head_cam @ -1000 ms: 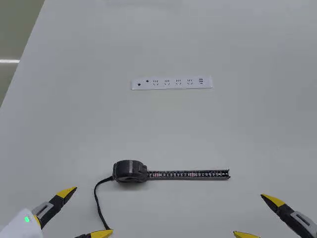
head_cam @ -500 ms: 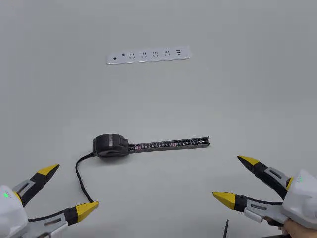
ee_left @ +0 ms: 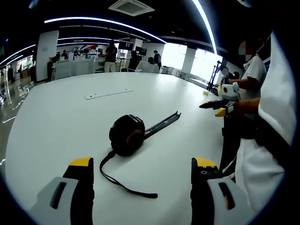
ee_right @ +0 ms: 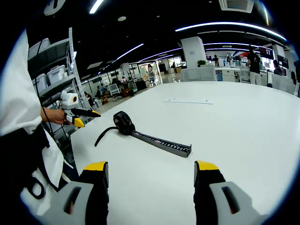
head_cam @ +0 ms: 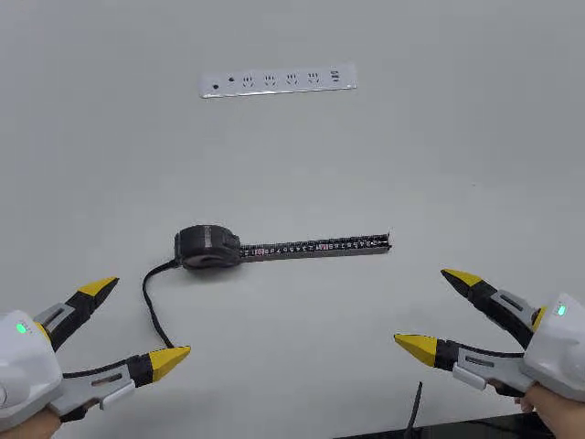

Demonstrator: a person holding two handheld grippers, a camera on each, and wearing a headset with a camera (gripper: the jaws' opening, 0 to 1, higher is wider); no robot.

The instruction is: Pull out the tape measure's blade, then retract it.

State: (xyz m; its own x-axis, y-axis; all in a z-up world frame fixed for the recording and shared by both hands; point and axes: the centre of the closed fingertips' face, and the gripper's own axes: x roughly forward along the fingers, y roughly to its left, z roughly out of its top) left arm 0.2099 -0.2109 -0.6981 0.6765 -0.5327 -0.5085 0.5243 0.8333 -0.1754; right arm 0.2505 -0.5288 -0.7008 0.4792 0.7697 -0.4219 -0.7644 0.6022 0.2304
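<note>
White table (head_cam: 457, 137), tape measure (head_cam: 208, 247), blade (head_cam: 315, 246) out, numerals illegible

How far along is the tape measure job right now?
Done: the black round tape measure lies on the white table with its marked blade extended. In hand: nothing; the yellow-tipped left gripper and right gripper hover open, clear of it. Left: retracting the blade.

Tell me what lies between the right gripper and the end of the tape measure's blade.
Nothing but bare white table: in the head view the right gripper hovers open, apart from the blade end.
</note>
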